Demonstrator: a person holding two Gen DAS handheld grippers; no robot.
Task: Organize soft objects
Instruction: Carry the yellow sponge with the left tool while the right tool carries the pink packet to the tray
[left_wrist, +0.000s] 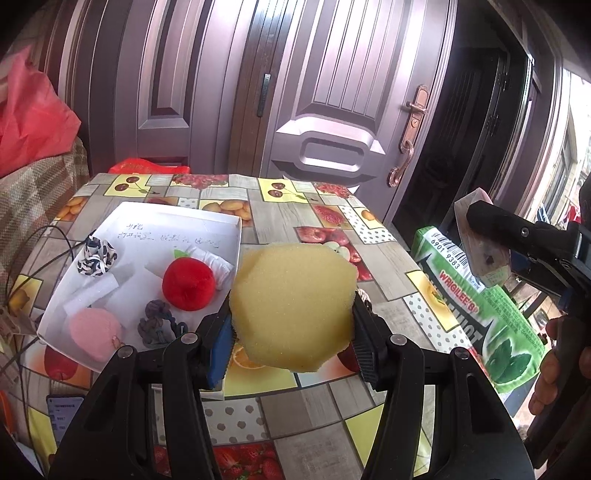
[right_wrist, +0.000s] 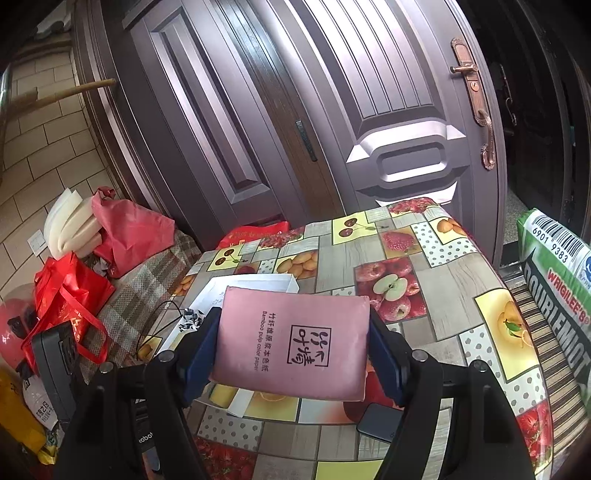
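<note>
My left gripper (left_wrist: 291, 328) is shut on a yellow sponge (left_wrist: 291, 302) and holds it above the fruit-patterned table, just right of a white tray (left_wrist: 207, 218). The tray holds a red plush apple (left_wrist: 188, 282), a pink pompom (left_wrist: 96, 330), a grey knotted cord (left_wrist: 157, 325), a black-and-white scrunchie (left_wrist: 96, 256) and white foam pieces (left_wrist: 92, 295). My right gripper (right_wrist: 295, 354) is shut on a pink tissue pack (right_wrist: 291, 347) above the table; it also shows at the right of the left wrist view (left_wrist: 487, 240).
A green Wrigley's-style cushion (left_wrist: 480, 306) leans at the table's right edge, also in the right wrist view (right_wrist: 554, 295). A phone (right_wrist: 378, 422) lies on the table (right_wrist: 443, 280) under the right gripper. Red bags (right_wrist: 70, 295) and foam sit on a bench to the left. A door stands behind.
</note>
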